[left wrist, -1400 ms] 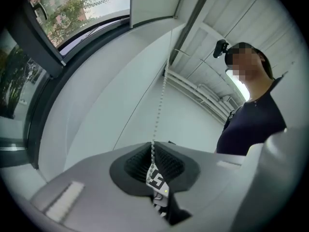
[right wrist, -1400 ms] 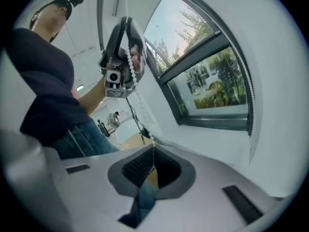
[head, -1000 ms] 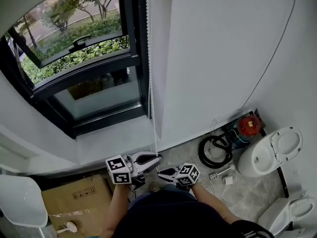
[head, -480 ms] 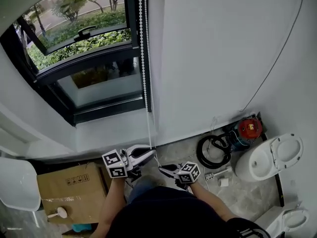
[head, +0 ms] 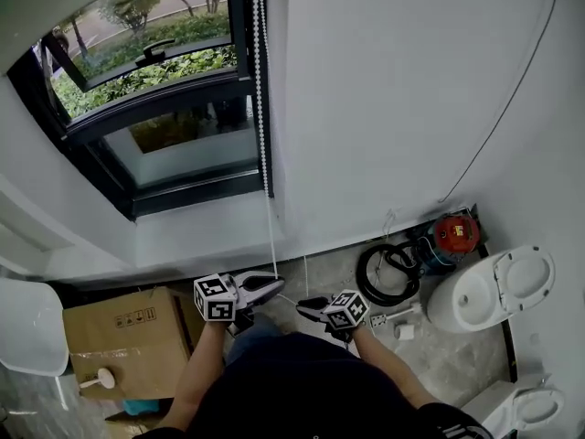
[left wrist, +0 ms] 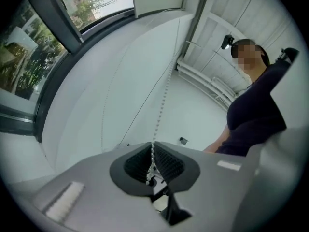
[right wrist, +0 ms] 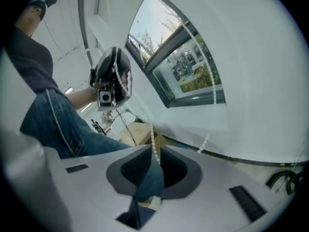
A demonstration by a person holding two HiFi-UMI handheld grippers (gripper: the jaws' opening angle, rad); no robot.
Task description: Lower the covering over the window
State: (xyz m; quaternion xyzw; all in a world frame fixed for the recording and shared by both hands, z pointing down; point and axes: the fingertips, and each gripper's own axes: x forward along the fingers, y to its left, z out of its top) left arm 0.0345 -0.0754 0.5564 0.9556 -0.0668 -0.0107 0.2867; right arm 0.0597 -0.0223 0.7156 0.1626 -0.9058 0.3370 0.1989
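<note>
Left tool [head: 272, 286], head view: clenched on the white beaded pull chain [head: 263, 108], low in front of the person. The right tool [head: 306, 306] sits just beside it, jaw tips facing the left tool, also on the chain. The chain hangs down the right edge of the black-framed window [head: 183, 144], against the white wall [head: 393, 99], then angles off the sill to the tools. The covering itself is not in view; the glass that shows is bare, so lowering is judged at an early stage.

Left gripper view: the left tool [left wrist: 152, 153] has its jaws closed with the chain [left wrist: 163, 100] pinched between the ribbed pads. The chain runs straight and taut from the jaw tips up toward the ceiling.

Right gripper view: the right tool [right wrist: 155, 156] has its jaws closed on the chain [right wrist: 152, 137], which enters at the tips. A second run of beads sags loose near the window [right wrist: 188, 66].

Handling, as a judgement:
- The chain is light, thin and limp. It carries load only in tension.
- The beads give the pads purchase, so slip is unlikely if the pads close across a bead.
- Take hold on the taut run, above the slack.
- Pull steadily. A jerk could snap the small beads or the link between them.
- Which run lowers the covering cannot be told from these views.
</note>
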